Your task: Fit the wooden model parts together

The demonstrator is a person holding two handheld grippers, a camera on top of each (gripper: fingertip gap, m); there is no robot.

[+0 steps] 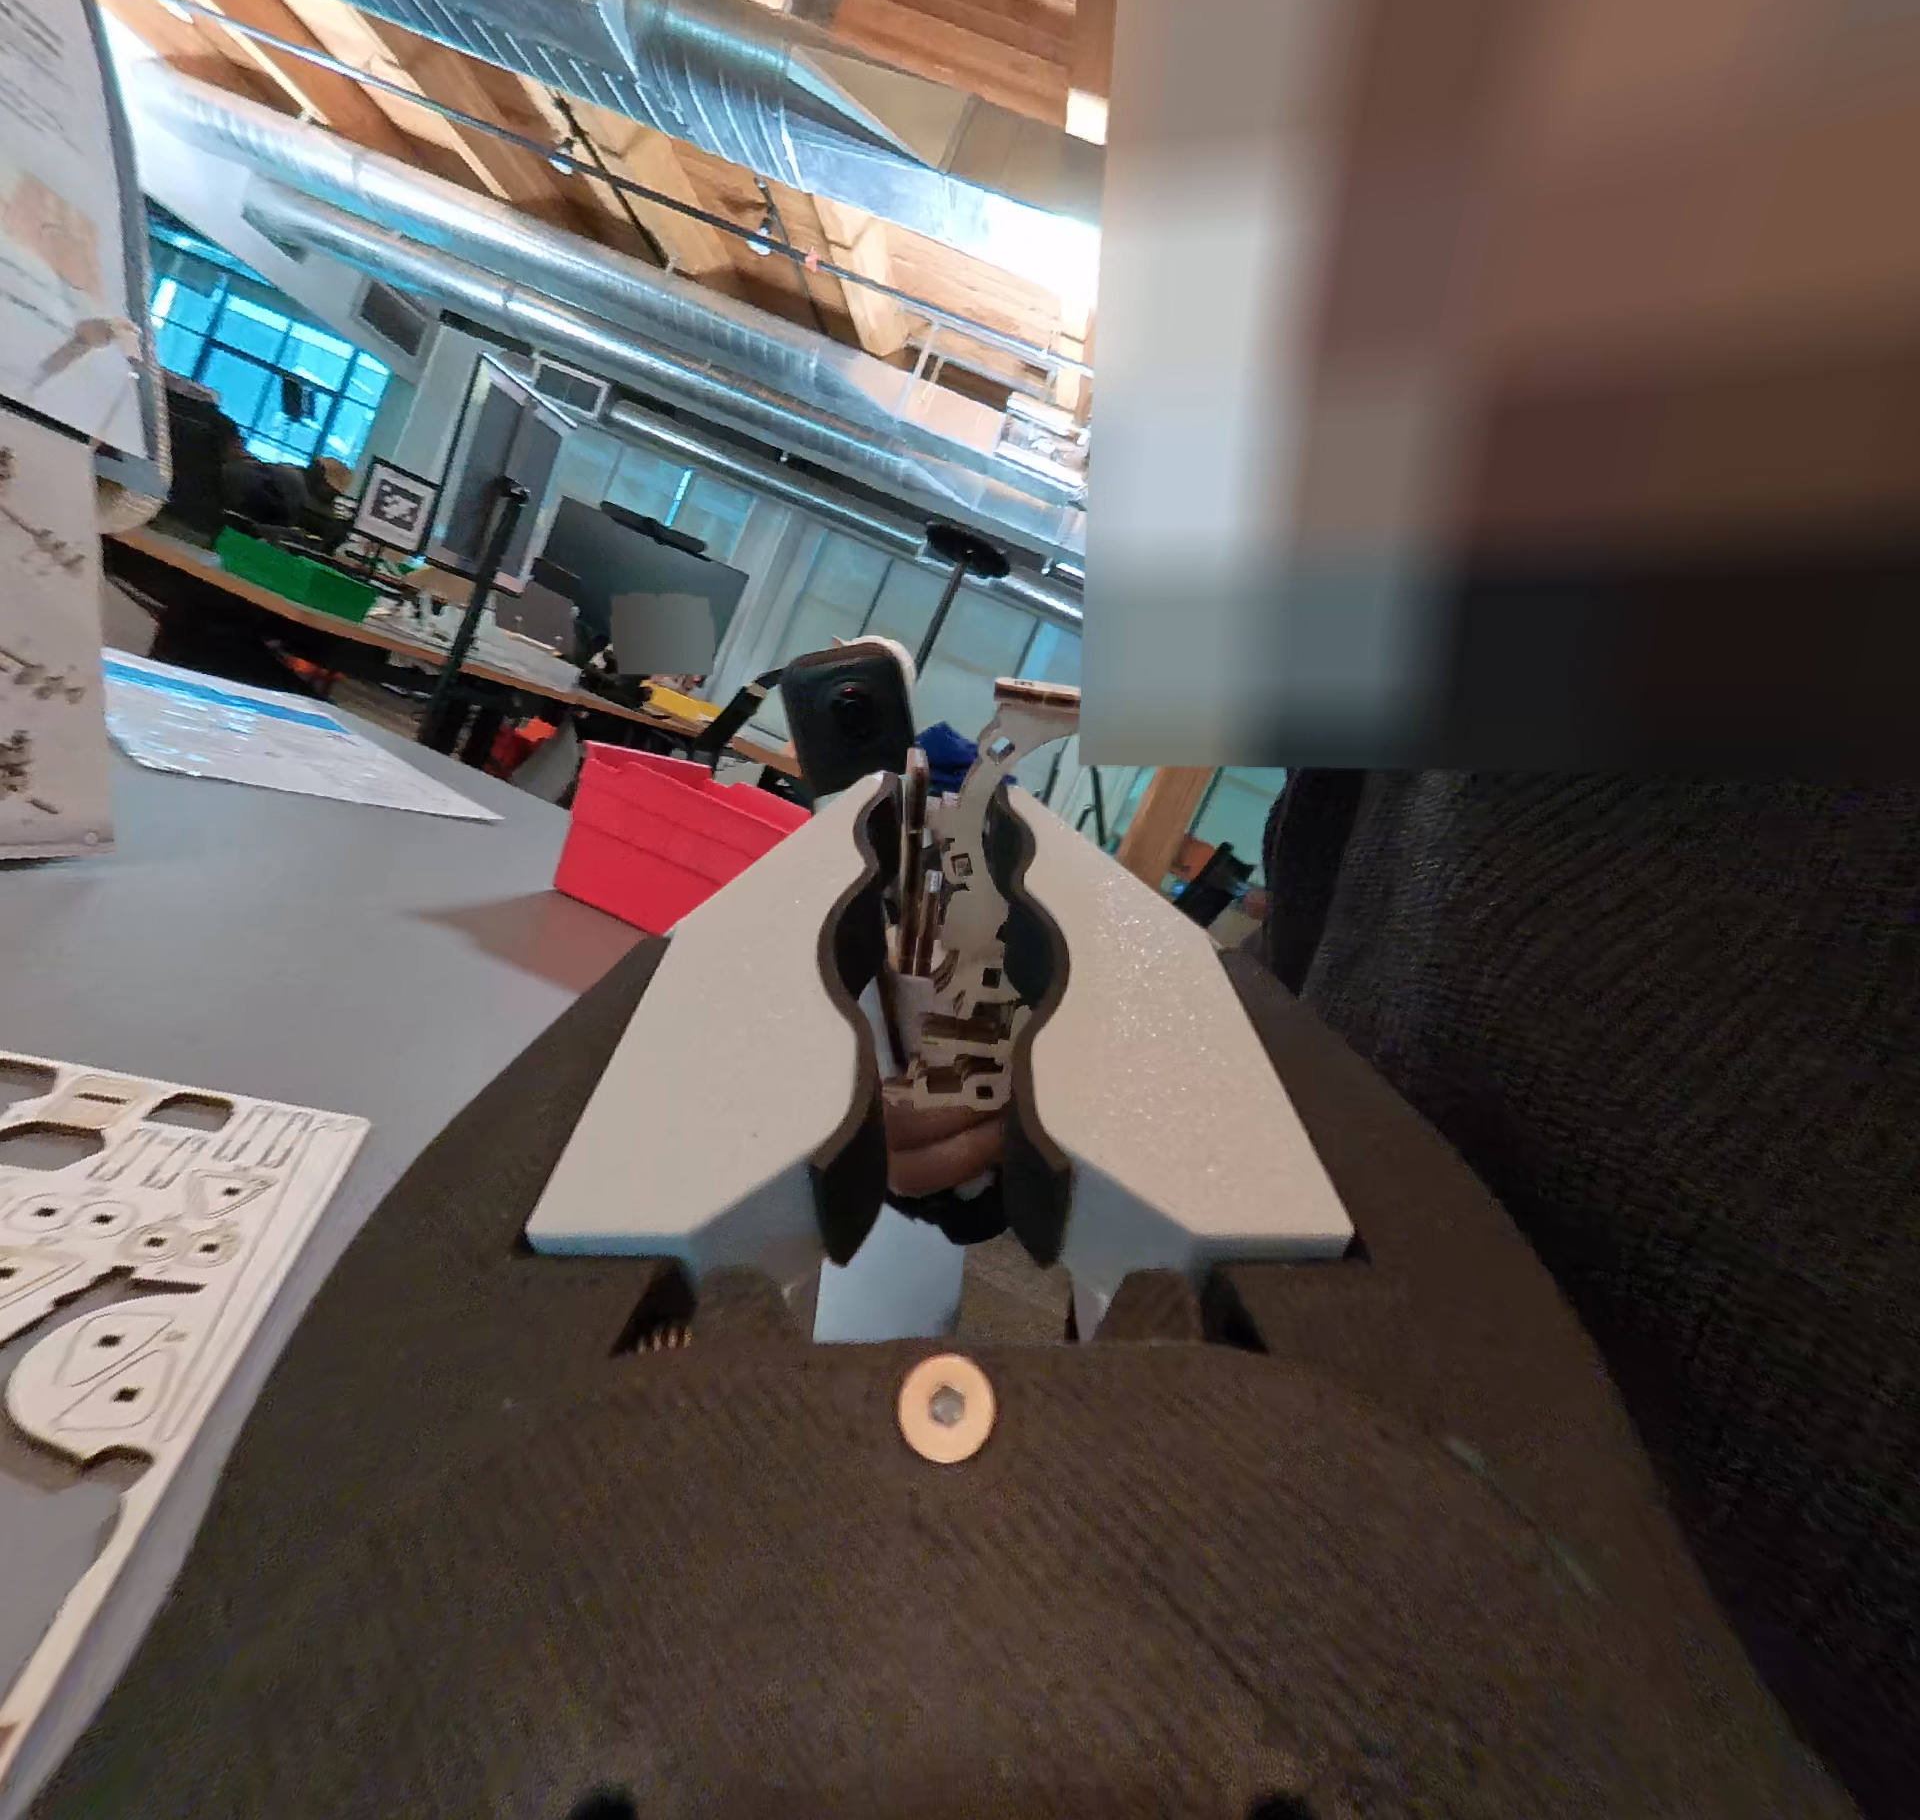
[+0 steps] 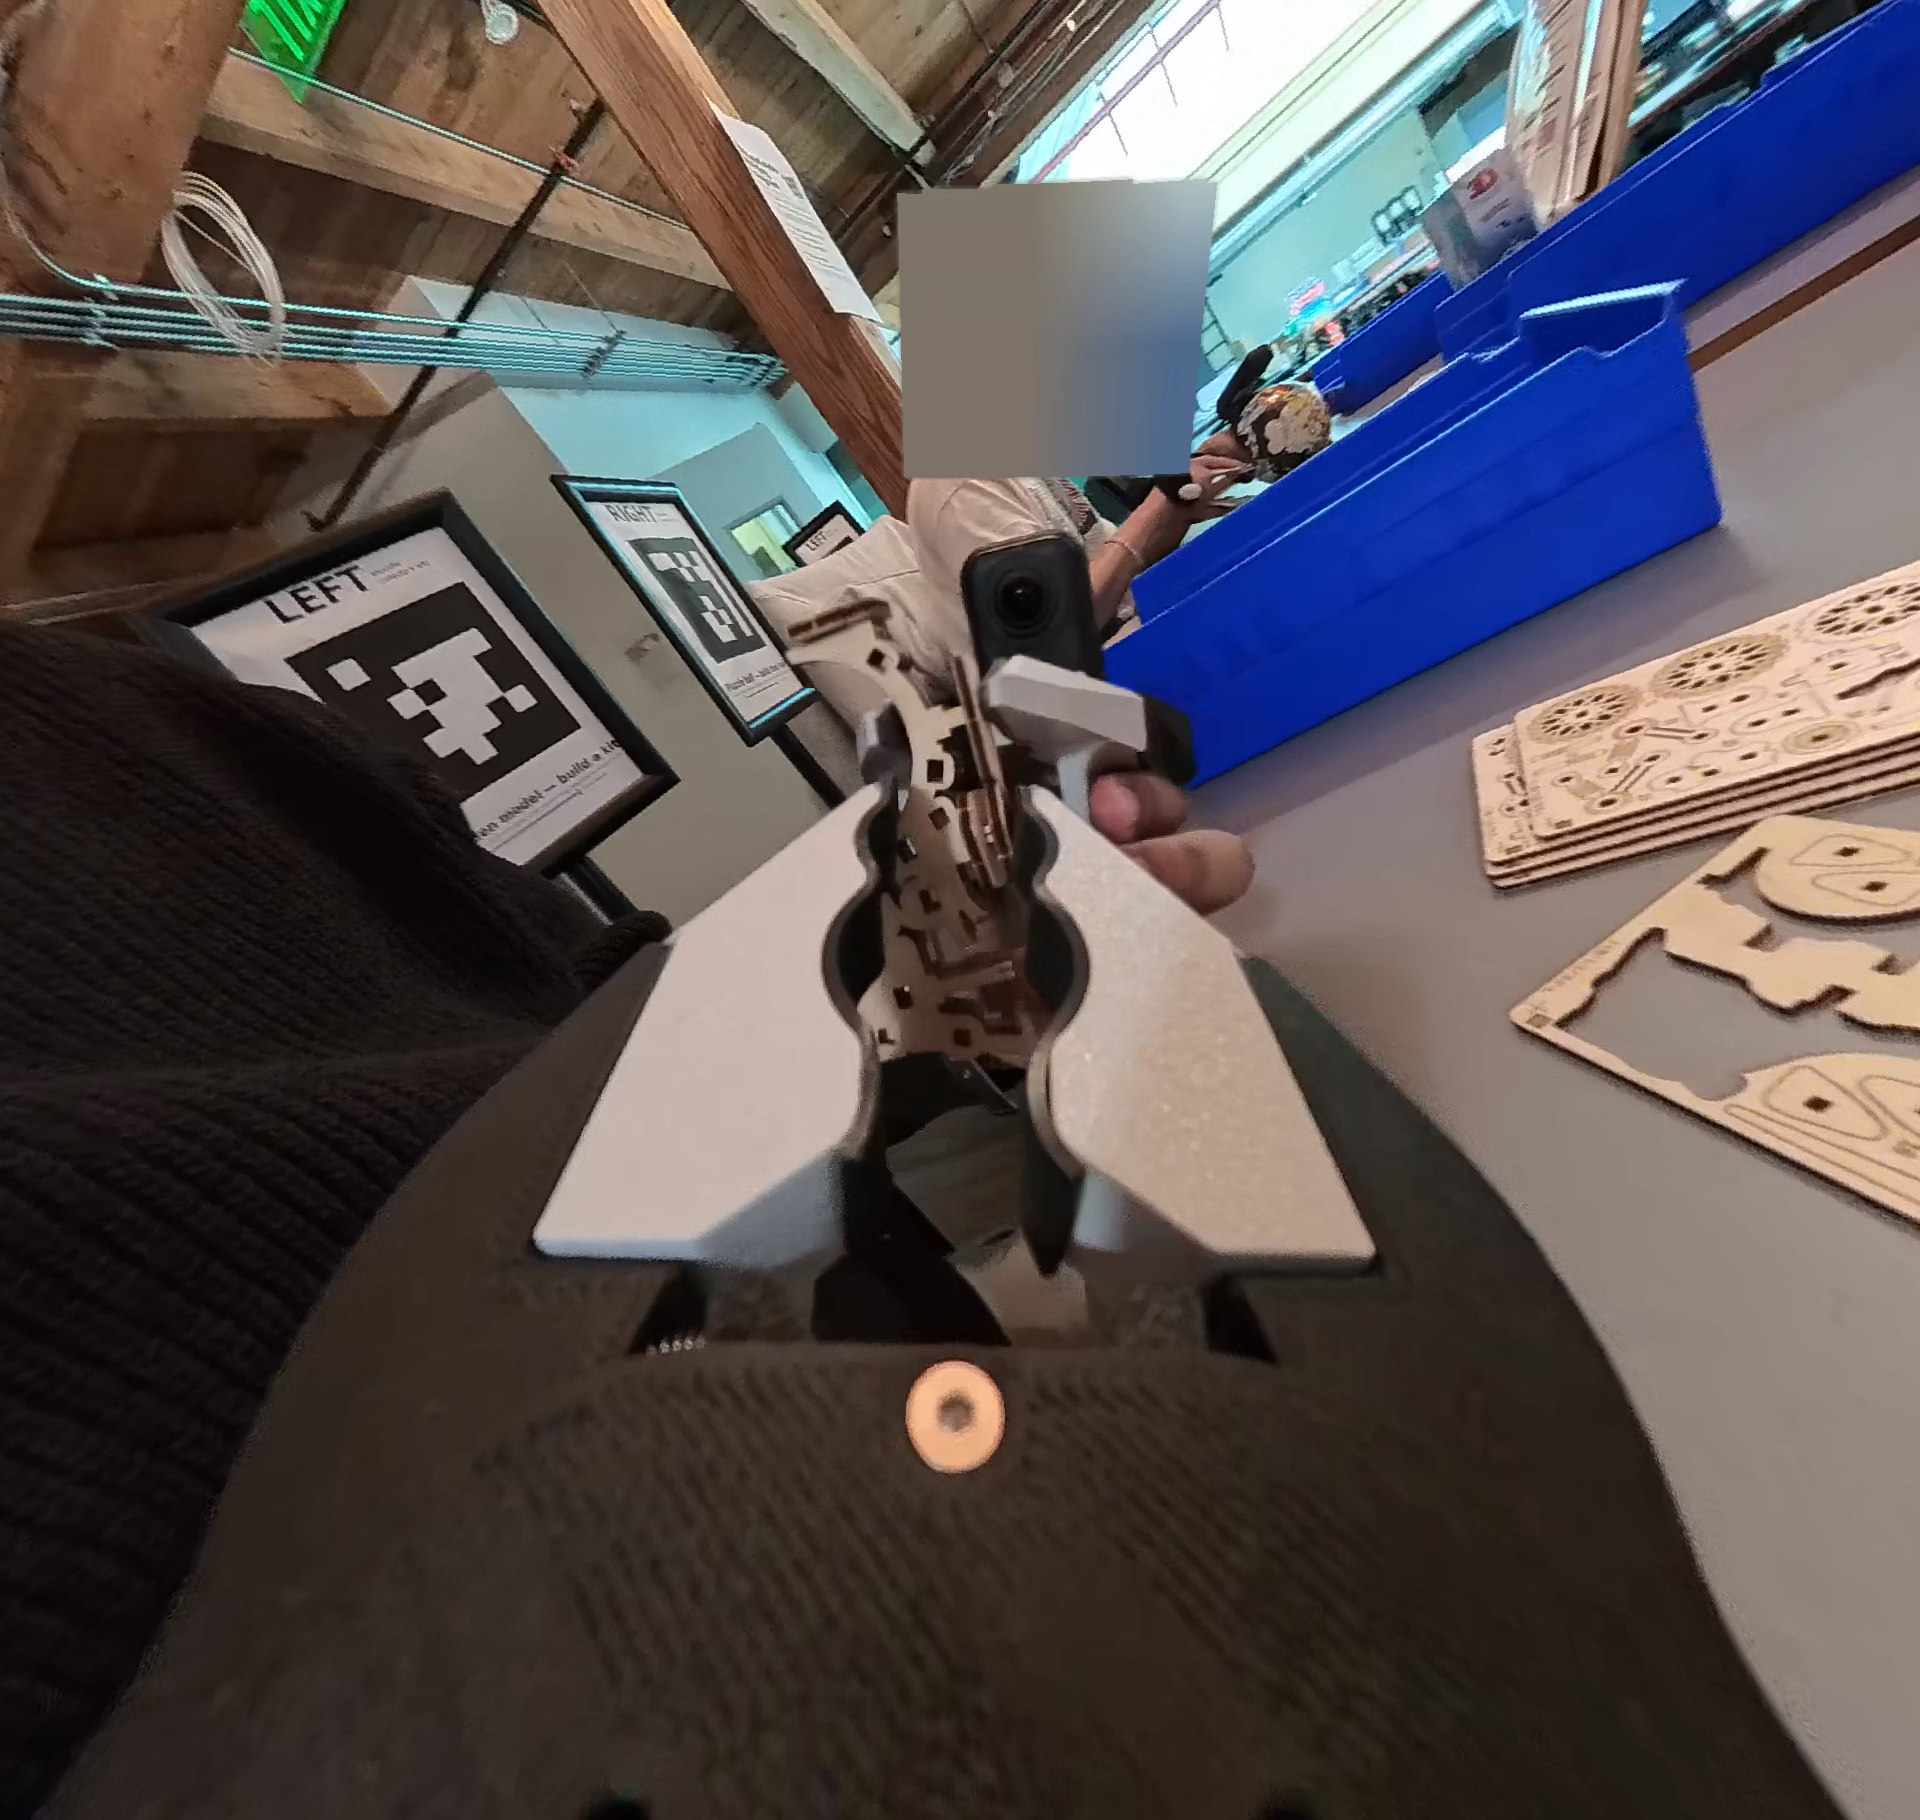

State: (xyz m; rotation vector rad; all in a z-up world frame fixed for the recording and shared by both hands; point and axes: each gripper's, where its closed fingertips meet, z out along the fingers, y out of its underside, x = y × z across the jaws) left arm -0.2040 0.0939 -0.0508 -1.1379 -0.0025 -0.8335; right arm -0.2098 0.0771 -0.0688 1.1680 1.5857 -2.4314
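- Your left gripper: jaws narrow, clamped on the wooden model assembly. Its long axis runs along the fingers, pointing away from camera toward 12 o'clock; a curved arm sticks out past the tips toward 1 o'clock.
- Your right gripper: jaws narrow, gripping the same wooden model assembly, long axis toward 12, hooked end at 11 o'clock.
- Both grippers face each other, assembly held between them above the grey table.
- Punched plywood sheet at 9 o'clock in the left view.
- Parts sheets at 2–3 o'clock in the right view.
- Red bin beyond, at 11 o'clock; blue bins at 1 o'clock.
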